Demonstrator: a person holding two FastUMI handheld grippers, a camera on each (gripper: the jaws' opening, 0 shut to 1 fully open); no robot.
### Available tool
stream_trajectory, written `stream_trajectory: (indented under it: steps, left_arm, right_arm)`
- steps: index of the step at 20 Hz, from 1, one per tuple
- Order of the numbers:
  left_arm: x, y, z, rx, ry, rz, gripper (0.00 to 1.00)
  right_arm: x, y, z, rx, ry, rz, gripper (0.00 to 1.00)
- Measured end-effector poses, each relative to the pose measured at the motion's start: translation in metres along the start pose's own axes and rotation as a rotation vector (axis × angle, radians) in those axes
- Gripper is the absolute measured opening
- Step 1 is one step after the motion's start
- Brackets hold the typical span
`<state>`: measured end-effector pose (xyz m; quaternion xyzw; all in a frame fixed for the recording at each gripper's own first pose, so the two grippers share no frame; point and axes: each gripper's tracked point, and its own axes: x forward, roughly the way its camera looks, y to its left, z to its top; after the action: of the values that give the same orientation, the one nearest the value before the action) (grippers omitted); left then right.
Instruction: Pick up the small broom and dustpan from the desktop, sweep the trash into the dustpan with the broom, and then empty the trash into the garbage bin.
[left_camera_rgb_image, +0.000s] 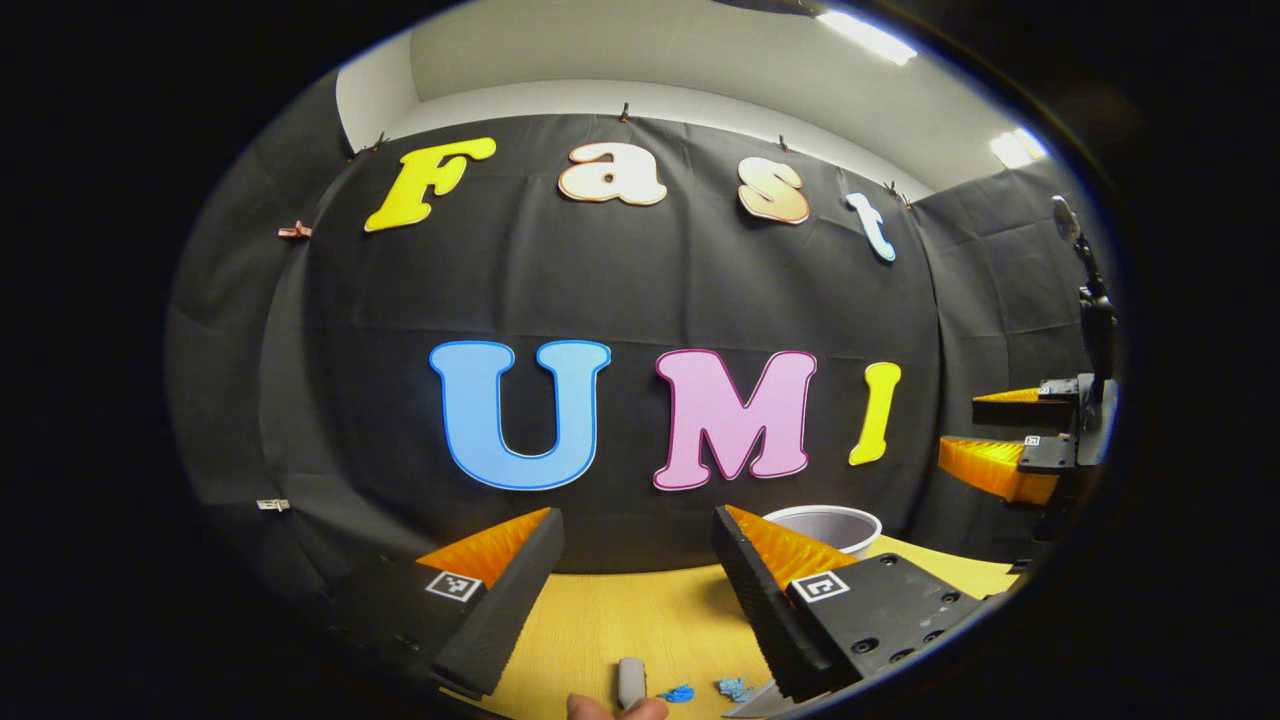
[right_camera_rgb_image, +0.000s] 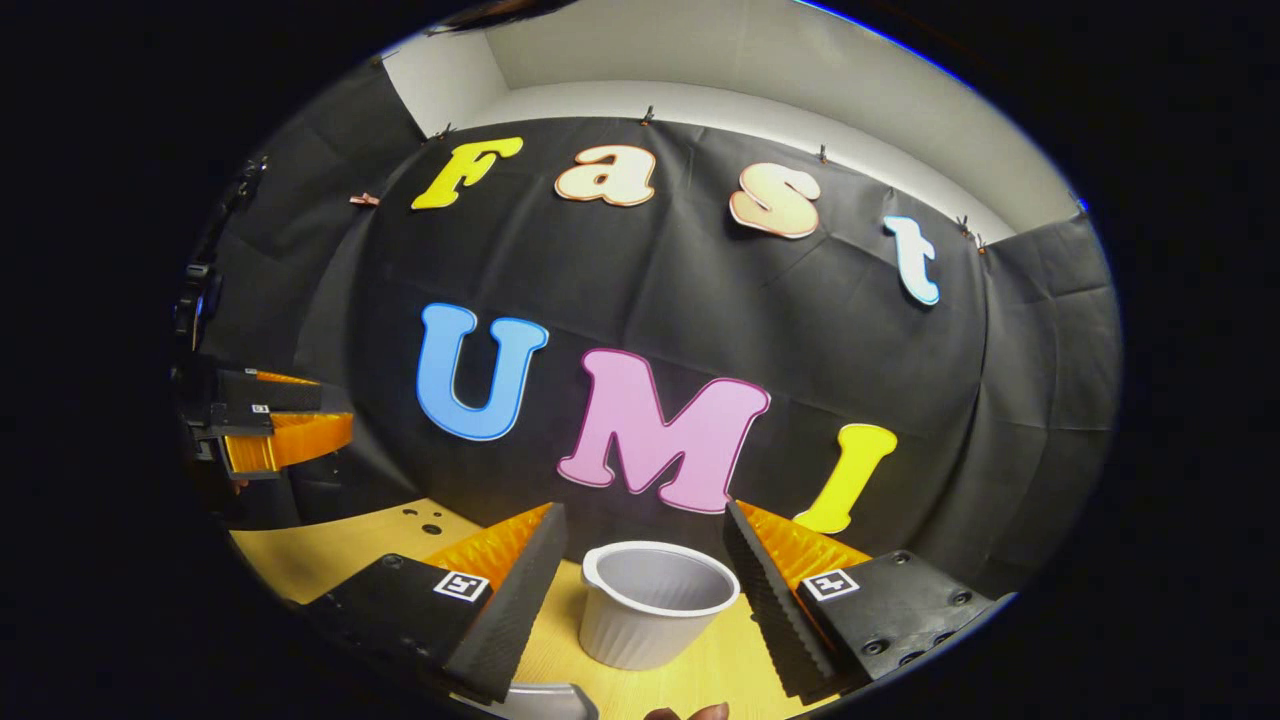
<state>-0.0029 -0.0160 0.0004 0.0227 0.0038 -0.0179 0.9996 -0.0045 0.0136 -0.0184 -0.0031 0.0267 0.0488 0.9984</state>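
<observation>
**Above the counter, both tools wide and empty**

Nearest in the left gripper view: a fingertip (left_camera_rgb_image: 612, 708) at the bottom edge, touching a small grey stick-like piece (left_camera_rgb_image: 631, 681) lying on the counter (left_camera_rgb_image: 620, 620). Just beside that piece, blue scraps of trash (left_camera_rgb_image: 708, 690), two small clumps close together on the wood. At the right of the scraps, a pale flat edge (left_camera_rgb_image: 752, 705), perhaps the dustpan; cannot tell for sure. Over all this, left tool (left_camera_rgb_image: 640, 590) spread wide, holding nothing, fingers well apart above the counter. Farther back, past the right finger and partly hidden by it, the white rim of the garbage bin (left_camera_rgb_image: 825, 524). At the far right, the other tool, also parted, raised above the counter.

Nearest in the right gripper view: a grey curved plastic edge (right_camera_rgb_image: 545, 700) at the bottom, another fingertip (right_camera_rgb_image: 690, 713) beside it. Right tool (right_camera_rgb_image: 645, 590) wide open, gripping nothing. Between its fingers, standing upright on the counter, the ribbed white garbage bin, touching neither finger. Far left, the left tool held high, jaws apart. Behind everything, black cloth wall (right_camera_rgb_image: 800, 330).
</observation>
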Motion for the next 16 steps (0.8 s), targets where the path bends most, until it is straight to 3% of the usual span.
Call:
stream_trajectory:
  steps: [2,7,16]
  left_arm:
    - [-0.001,0.001,-0.005,0.001,0.011,0.001,0.96]
    - [-0.006,0.003,-0.018,0.004,0.03,0.005,0.96]
    - [-0.013,0.002,-0.035,0.008,0.064,0.013,0.96]
  right_arm:
    - [-0.009,0.016,-0.029,0.011,0.096,0.089,0.94]
    - [-0.058,0.041,-0.131,0.059,0.411,0.253,0.98]
    - [-0.14,0.067,-0.336,-0.031,0.899,0.409,0.96]
